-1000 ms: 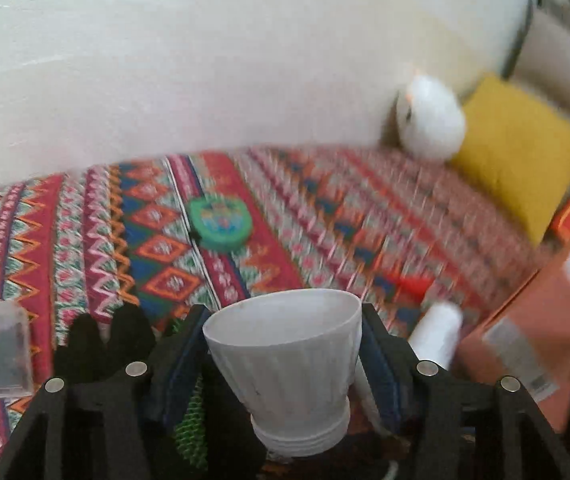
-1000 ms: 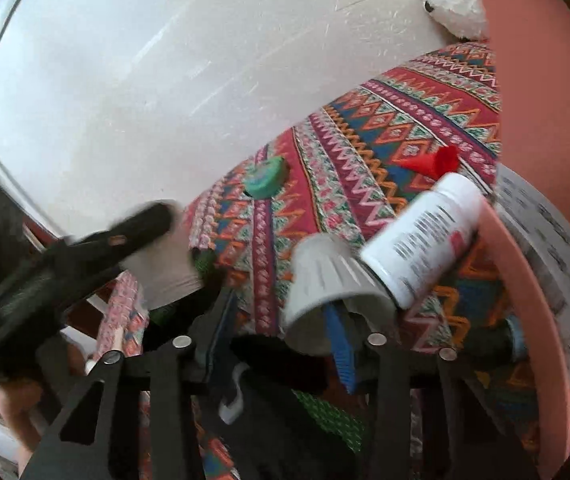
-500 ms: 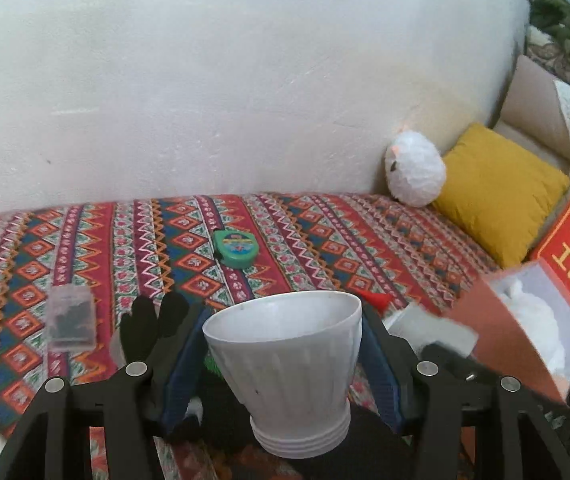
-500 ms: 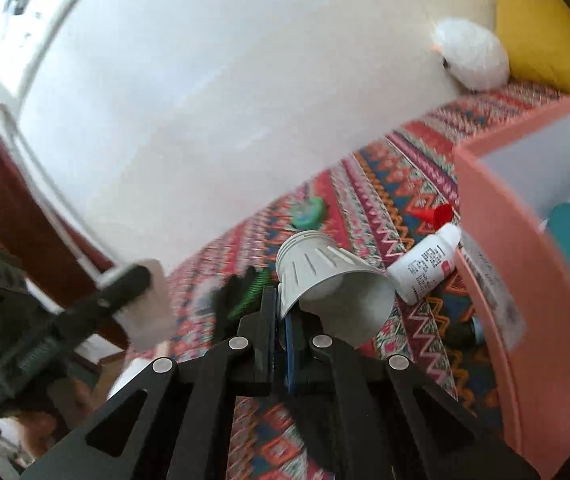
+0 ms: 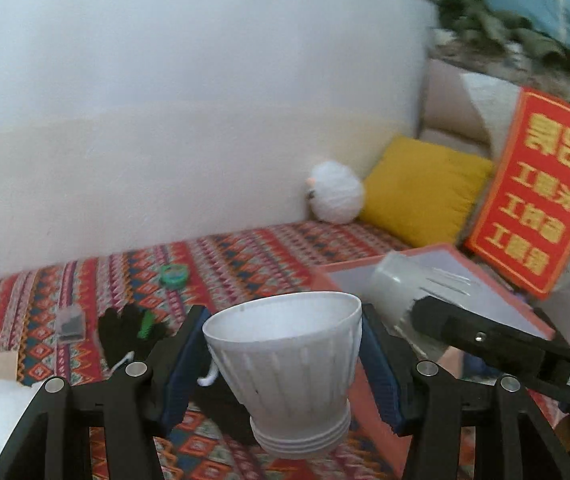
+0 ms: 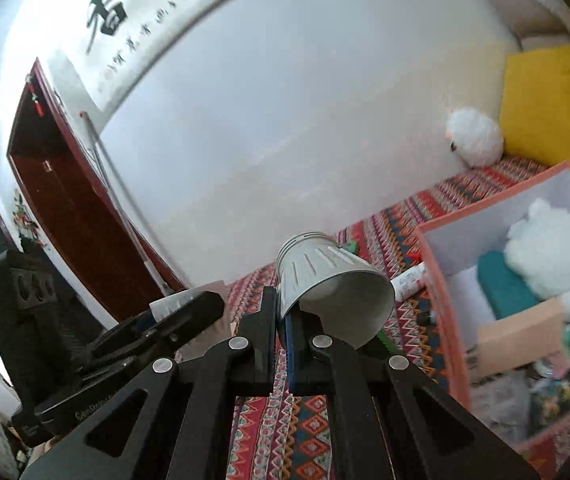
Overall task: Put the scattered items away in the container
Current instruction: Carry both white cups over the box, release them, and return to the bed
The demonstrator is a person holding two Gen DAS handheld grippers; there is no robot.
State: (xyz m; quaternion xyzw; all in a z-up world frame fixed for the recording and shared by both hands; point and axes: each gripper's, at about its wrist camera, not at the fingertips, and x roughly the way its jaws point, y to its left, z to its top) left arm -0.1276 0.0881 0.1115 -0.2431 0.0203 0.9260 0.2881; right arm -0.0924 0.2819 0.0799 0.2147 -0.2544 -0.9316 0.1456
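Now left claw hugs upright white cup; right claw pinches only tipped cup's rim. Thin pinch may slip, cup falls outside pink box.

This is a room in a home, a sitting or sleeping corner against a plain white plastered wall. A red, blue and orange zigzag-patterned woven cloth covers the low surface, with a square mustard-yellow cushion and a round white fluffy plush toy at its far end. A dark red wooden door frame and a black brush-calligraphy scroll complete the domestic look.
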